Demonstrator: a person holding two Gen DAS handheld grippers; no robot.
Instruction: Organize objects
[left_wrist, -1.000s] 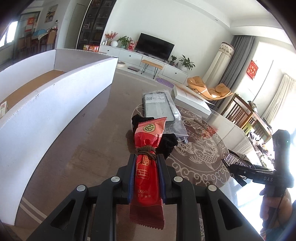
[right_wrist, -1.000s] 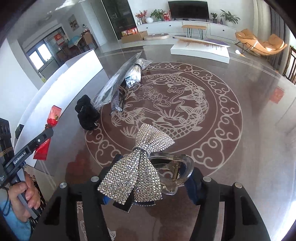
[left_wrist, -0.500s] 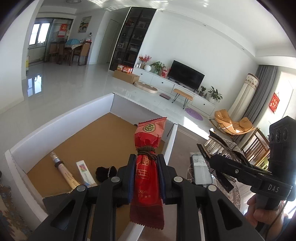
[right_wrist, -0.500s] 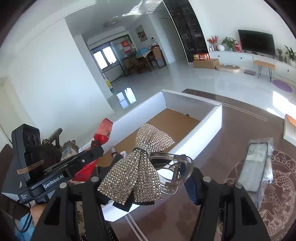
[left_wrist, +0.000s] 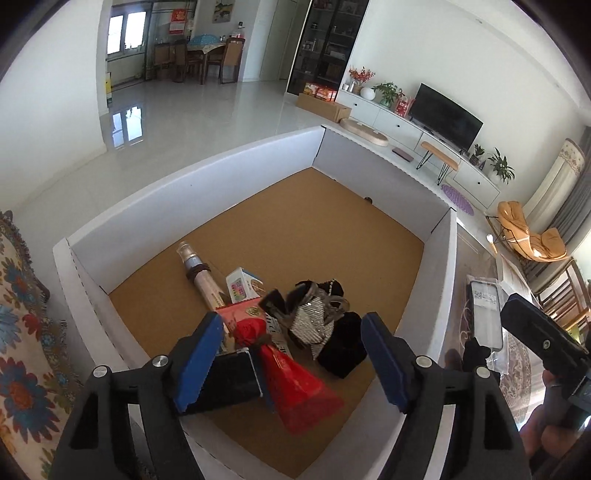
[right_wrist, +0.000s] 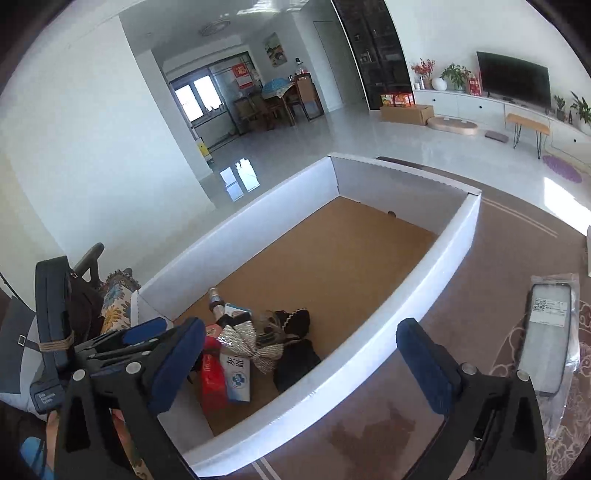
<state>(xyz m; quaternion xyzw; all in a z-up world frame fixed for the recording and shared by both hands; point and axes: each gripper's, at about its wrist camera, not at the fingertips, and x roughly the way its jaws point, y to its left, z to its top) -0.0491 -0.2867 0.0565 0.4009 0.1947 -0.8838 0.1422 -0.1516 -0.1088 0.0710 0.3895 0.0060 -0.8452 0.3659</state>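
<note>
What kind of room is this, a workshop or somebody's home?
Most likely a home's open living room: a television on a low white cabinet, an orange lounge chair, and a dining table with chairs beyond.

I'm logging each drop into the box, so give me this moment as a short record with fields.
container: white box with brown floor, on the table
in box: red packet, sequin bow clip, tube, small carton, black items
left gripper: jaws opening, nothing between them, above the box
right gripper: jaws opening, nothing between them, over the box's near wall
outside box: bagged phone case on the table
</note>
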